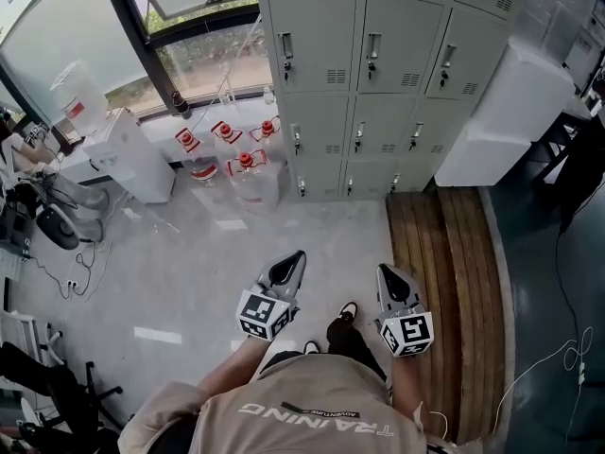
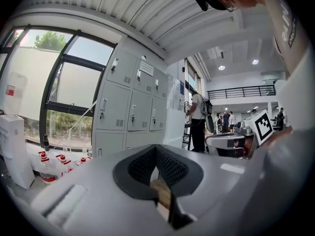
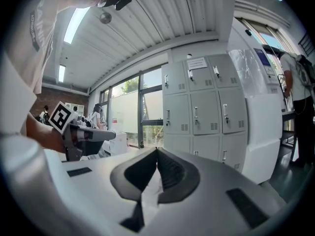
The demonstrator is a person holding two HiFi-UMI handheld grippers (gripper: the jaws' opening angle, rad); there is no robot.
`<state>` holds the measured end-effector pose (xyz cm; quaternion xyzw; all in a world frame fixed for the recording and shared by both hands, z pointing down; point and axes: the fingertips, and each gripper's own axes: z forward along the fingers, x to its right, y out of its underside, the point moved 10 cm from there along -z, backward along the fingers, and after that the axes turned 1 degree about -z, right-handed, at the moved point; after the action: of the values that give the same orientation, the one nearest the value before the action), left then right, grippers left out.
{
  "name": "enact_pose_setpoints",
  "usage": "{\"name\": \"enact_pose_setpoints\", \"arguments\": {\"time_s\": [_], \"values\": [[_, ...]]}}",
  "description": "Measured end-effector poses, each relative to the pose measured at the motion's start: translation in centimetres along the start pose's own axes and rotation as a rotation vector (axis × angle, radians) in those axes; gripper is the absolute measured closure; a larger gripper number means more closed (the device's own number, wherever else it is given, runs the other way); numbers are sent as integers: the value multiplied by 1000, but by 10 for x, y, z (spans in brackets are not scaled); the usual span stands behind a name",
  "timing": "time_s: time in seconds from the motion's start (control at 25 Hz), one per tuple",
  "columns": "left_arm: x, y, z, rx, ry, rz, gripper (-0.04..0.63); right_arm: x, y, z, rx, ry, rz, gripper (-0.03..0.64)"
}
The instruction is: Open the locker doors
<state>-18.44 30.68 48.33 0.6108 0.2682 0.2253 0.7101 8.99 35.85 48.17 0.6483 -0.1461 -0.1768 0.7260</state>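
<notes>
A bank of grey lockers (image 1: 369, 64) stands against the far wall, with all the doors I can see closed and small handles on each. The lockers (image 2: 130, 102) sit left of centre in the left gripper view, and the lockers (image 3: 206, 107) sit right of centre in the right gripper view. My left gripper (image 1: 288, 270) and right gripper (image 1: 392, 282) hang side by side in front of my body, well short of the lockers. The left gripper (image 2: 156, 154) has its jaws together with nothing held. The right gripper (image 3: 157, 154) is likewise shut and empty.
Several red-capped water jugs (image 1: 232, 154) and a white dispenser (image 1: 128, 154) stand left of the lockers under the window. A wooden platform (image 1: 444, 282) lies ahead on the right, beside a tall white machine (image 1: 501, 112). A cable (image 1: 567, 348) trails on the dark floor. A person (image 2: 199, 122) stands beyond.
</notes>
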Motion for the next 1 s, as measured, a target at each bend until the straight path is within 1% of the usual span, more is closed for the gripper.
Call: {"name": "enact_pose_setpoints", "arguments": {"time_s": [0.2, 0.28, 0.4, 0.68, 0.76, 0.88, 0.92, 1.0], "values": [[-15, -10, 46, -6, -2, 3, 589, 40, -1, 47, -1, -19, -13, 606], [-22, -18, 64, -5, -4, 14, 589, 57, -6, 65, 12, -27, -17, 606], [-33, -28, 93, 9, -21, 6, 589, 85, -10, 91, 36, -41, -2, 606], [-40, -39, 152, -11, -52, 22, 589, 137, -2, 136, 24, -110, 26, 606], [-40, -40, 169, -18, -47, 32, 589, 152, 1, 147, 29, -119, 49, 606], [-42, -42, 192, -31, -38, 36, 589, 173, 7, 160, 44, -118, 134, 606], [-44, -43, 198, -33, -39, 37, 589, 178, 7, 163, 45, -115, 146, 606], [-47, -45, 209, -32, -44, 36, 589, 185, 8, 168, 34, -107, 124, 606]]}}
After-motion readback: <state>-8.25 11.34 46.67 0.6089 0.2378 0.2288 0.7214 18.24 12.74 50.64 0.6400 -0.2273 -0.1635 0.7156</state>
